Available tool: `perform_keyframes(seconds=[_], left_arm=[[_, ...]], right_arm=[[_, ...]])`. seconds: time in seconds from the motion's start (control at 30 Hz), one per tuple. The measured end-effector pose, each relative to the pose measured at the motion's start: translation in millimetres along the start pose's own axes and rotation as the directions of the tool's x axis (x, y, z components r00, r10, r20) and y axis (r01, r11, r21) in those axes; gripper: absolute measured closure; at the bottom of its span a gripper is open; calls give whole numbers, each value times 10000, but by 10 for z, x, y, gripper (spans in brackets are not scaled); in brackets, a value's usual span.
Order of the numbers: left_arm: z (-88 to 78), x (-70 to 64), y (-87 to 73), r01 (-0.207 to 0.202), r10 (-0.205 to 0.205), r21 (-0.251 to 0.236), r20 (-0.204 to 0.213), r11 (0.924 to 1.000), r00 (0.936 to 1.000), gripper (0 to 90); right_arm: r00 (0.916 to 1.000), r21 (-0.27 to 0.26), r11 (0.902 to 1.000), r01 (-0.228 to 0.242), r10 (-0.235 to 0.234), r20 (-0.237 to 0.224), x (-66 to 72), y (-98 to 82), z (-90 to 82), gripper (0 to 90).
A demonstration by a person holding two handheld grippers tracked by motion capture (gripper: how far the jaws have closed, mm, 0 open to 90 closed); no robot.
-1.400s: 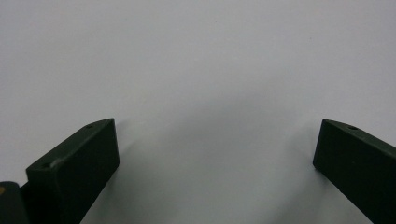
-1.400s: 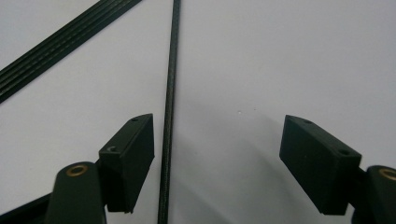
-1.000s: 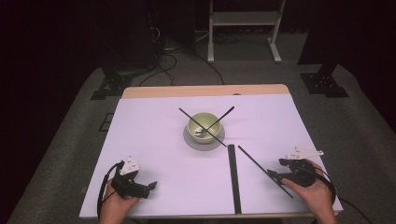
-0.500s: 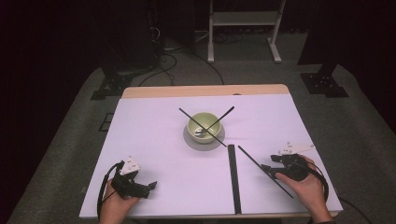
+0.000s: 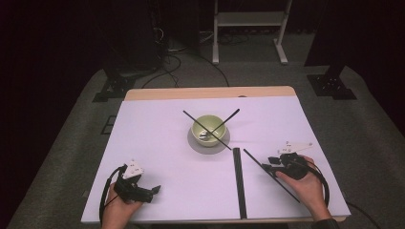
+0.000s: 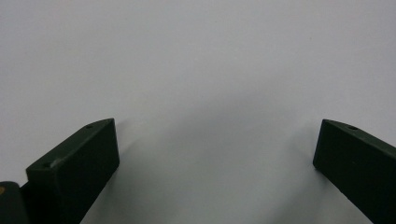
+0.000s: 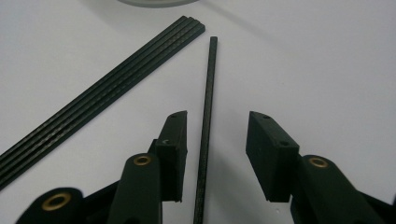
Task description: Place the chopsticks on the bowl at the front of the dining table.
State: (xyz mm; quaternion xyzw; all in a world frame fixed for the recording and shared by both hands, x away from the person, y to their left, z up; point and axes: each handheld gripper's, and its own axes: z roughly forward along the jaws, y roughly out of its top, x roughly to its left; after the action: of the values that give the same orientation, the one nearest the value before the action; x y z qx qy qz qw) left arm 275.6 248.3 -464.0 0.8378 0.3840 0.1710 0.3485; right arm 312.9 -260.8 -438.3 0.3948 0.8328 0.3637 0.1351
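While the left hand-held gripper (image 5: 154, 190) rested low on the near left part of the table (image 5: 157, 143), its jaws stood wide apart over bare white surface, as the left gripper view showed, with nothing between them. Farther right, near the middle of the table, a pale green bowl (image 5: 208, 129) sat on a grey saucer (image 5: 193, 142), and two black sticks (image 5: 210, 126) lay crossed over its rim, their ends reaching out to either side. Just in front of the saucer, a bundle of black strips (image 5: 239, 181) lay flat, running straight toward the near edge of the table. To the right of that bundle, and apart from it, a single thin black stick (image 5: 255, 160) lay slanted on the table, its far end pointing toward the bowl. The right hand-held gripper (image 5: 268, 164) was set over this stick. In the right gripper view the stick (image 7: 205, 126) ran between the two jaws, closer to the left one, and gaps showed on both sides, so the pads did not press on it. Those jaws had just been closing, with the stick between them but not clamped.
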Motion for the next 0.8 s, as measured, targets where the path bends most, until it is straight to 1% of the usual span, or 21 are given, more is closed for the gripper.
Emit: perform_keyframes(seconds=[0.17, 0.2, 0.53, 0.6, 0.8], left_arm=[[0, 0, 0, 2, -2, -2, 0, 10000, 10000, 0], [0, 0, 0, 1, -1, -2, -1, 10000, 10000, 0], [0, 0, 0, 3, -3, -2, 0, 10000, 10000, 0], [0, 0, 0, -1, 1, -2, 1, 10000, 10000, 0], [0, 0, 0, -1, 1, -2, 0, 10000, 10000, 0]], right_arm=[[10000, 98, 9999, -55, 56, -53, -13, 19, 60, 645], [10000, 76, 10000, -7, 7, -50, -15, 28, 80, 673], [9999, 229, 9997, -22, 25, -142, -21, 67, 199, 719], [9999, 257, 9997, -31, 34, -132, -26, 68, 219, 744], [9998, 252, 9997, -14, 19, -199, -28, 64, 218, 766]])
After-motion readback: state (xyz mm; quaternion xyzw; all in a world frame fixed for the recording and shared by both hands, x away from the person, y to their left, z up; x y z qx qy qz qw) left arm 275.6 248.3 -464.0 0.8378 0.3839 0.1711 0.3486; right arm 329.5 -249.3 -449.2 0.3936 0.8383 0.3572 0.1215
